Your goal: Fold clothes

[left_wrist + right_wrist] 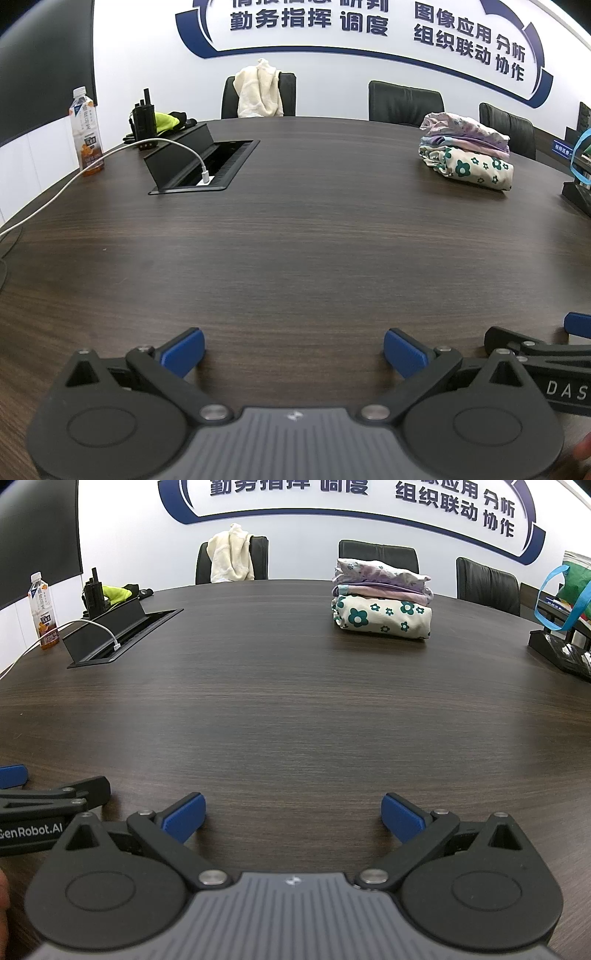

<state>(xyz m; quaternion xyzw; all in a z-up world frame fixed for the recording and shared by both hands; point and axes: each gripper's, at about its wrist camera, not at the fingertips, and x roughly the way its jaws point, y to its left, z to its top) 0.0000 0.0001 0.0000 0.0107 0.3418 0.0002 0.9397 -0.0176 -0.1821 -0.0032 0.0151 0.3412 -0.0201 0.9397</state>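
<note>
A stack of folded clothes, a white piece with green flowers under purple-patterned ones, rests far across the dark wood table; in the left wrist view the same stack sits at the far right. A cream garment hangs over a black chair back beyond the table, also the cream garment in the right wrist view. My left gripper is open over bare table near the front edge. My right gripper is open beside it, nothing between its blue pads. Each gripper shows at the other view's edge.
An open cable box with a white cable plugged in is sunk into the table at the left. A drink bottle, a black radio and a yellow-green item stand behind it. Black trays and a bag with blue handles sit far right.
</note>
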